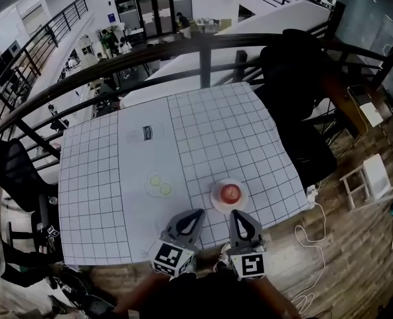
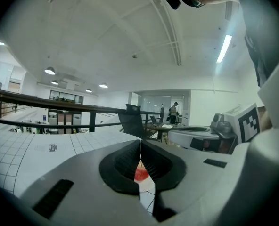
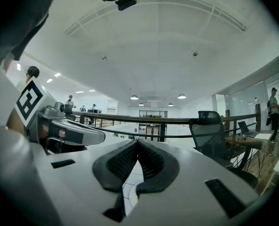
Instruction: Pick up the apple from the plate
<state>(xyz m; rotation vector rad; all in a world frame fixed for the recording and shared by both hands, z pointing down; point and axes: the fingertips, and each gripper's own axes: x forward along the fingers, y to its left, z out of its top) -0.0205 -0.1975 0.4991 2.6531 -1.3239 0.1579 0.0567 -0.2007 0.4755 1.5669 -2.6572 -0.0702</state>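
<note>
A red apple (image 1: pixel 230 193) sits on a small white plate (image 1: pixel 216 203) near the front right of the grid-patterned table (image 1: pixel 103 198). Both grippers hover at the table's front edge, just short of the plate. My left gripper (image 1: pixel 198 212) is shut and holds nothing. Through the slit below its closed jaws (image 2: pixel 140 145) the apple (image 2: pixel 140 174) shows on the plate (image 2: pixel 147 188). My right gripper (image 1: pixel 235 212) is right in front of the plate, also shut and empty (image 3: pixel 137 142). A bit of white plate rim (image 3: pixel 131 197) shows under it.
A clear dish with pale green slices (image 1: pixel 160 186) lies left of the plate. A dark railing (image 1: pixel 203 45) runs behind the table, with black chairs at the right (image 1: pixel 296 78) and left (image 1: pixel 10 171). A white cable (image 1: pixel 313 234) trails on the wooden floor.
</note>
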